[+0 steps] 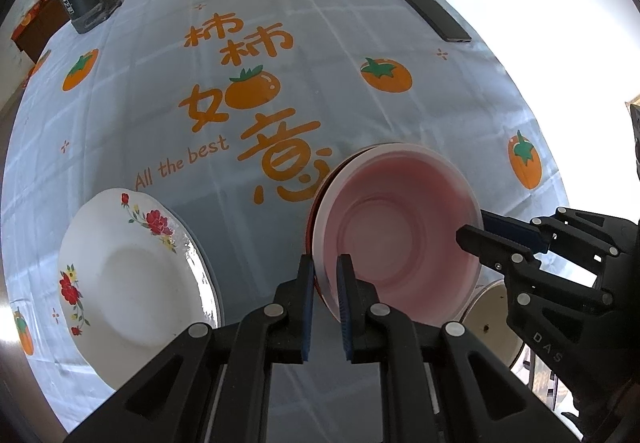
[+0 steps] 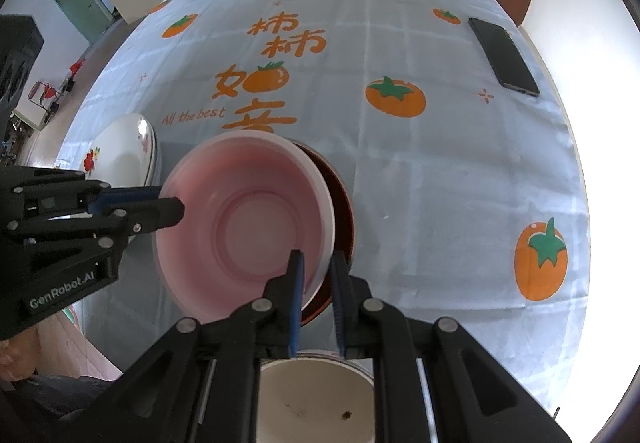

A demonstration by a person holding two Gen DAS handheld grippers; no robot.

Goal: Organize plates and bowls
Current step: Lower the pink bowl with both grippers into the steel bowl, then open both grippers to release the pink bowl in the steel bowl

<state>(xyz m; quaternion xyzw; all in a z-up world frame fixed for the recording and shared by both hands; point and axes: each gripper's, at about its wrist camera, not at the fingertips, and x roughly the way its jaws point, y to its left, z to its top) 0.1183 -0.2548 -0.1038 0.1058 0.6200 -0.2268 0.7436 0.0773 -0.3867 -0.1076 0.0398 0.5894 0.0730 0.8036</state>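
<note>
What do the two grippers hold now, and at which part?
Both hold the pink bowl by its rim: the left gripper on one side, the right gripper on the opposite side.

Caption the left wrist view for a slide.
Both grippers clamp the pink bowl's rim beside a floral plate.

The bowl [image 1: 396, 231] sits nested in another bowl [image 2: 342, 211]; the plate [image 1: 128, 275] lies to its left.
</note>
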